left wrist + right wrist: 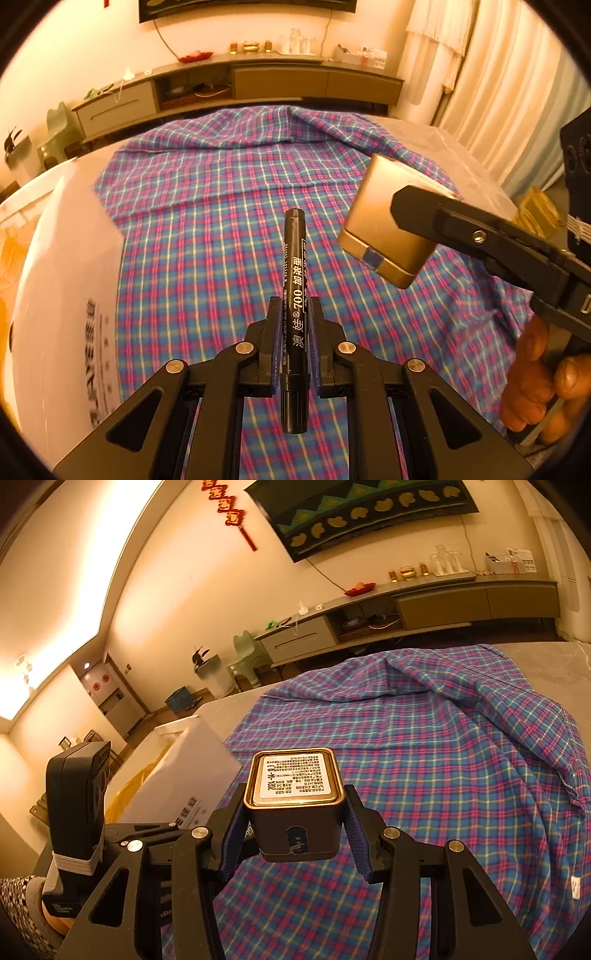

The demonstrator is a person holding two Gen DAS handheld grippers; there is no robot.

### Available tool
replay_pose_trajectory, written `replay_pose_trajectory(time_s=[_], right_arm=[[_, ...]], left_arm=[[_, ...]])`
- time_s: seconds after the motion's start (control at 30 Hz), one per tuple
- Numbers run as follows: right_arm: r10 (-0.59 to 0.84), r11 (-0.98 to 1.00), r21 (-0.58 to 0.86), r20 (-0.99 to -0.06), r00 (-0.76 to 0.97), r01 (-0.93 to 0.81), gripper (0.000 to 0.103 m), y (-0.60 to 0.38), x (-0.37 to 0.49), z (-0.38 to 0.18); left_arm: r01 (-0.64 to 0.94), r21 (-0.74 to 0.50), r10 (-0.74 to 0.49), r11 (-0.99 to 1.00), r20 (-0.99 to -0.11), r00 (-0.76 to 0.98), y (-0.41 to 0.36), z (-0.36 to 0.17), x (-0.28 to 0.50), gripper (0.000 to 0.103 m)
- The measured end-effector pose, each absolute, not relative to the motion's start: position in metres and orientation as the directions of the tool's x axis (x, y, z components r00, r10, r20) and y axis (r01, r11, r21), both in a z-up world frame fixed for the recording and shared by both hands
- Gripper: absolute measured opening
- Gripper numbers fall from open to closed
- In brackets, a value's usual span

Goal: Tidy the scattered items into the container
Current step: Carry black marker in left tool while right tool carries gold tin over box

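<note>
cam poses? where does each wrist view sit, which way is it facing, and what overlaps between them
Left wrist: on the left gripper, facing forward over the plaid blue-pink cloth toward the TV cabinet; its fingers clamp a black marker pen; bare right-hand fingers show.
Right wrist: on the right gripper, facing forward-left; clamps a square gold tin; left gripper's body at left.
Shared: cloth, tin, white container, cabinet.

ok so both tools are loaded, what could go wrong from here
1. The left tool grips the black marker near its rear end, so the long front could swing or slip.
2. The right tool holds the smooth gold tin by two sides only; it might slide out.
3. Both loads head for the white box on the left, so they may collide.
</note>
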State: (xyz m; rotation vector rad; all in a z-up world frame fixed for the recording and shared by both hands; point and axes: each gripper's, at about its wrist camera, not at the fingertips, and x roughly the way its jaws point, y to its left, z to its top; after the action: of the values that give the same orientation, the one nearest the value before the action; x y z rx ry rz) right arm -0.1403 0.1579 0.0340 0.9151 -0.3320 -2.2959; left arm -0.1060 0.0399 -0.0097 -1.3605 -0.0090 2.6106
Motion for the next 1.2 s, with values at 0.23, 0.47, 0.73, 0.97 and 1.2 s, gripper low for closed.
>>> replay_pose_trajectory(time_s=[0.23, 0.47, 0.73, 0.97, 1.2], right_arm=[[-0.65, -0.76, 0.461, -0.555, -0.52, 0.458, 0.05, 0.156, -0.105, 0.03], [-0.645, -0.764, 0.451, -0.567, -0.513, 0.462, 0.05, 0.151, -0.079, 0.042], [-0.658, -0.748, 0.413, -0.565, -0.498, 0.52, 0.05, 0.12, -0.053, 0.064], [-0.664, -0.736, 0.373, -0.562, -0.494, 0.565, 0.05, 0.098, -0.033, 0.083], [-0.663, -0.726, 0.331, -0.568, -0.487, 0.602, 0.05, 0.073, -0.019, 0.097]], left_arm=[[-0.186, -0.154, 0.234, -0.97, -0.793, -0.563, 0.029, 0.001, -0.068, 0.013], [-0.198, -0.2, 0.279, -0.96, -0.764, -0.582, 0.016, 0.016, -0.036, 0.013], [-0.209, -0.222, 0.305, -0.952, -0.72, -0.624, -0.002, 0.04, -0.001, 0.013], [-0.198, -0.26, 0.325, -0.945, -0.676, -0.661, -0.028, 0.056, 0.024, 0.013], [-0.184, -0.302, 0.341, -0.935, -0.632, -0.696, -0.055, 0.068, 0.042, 0.013]])
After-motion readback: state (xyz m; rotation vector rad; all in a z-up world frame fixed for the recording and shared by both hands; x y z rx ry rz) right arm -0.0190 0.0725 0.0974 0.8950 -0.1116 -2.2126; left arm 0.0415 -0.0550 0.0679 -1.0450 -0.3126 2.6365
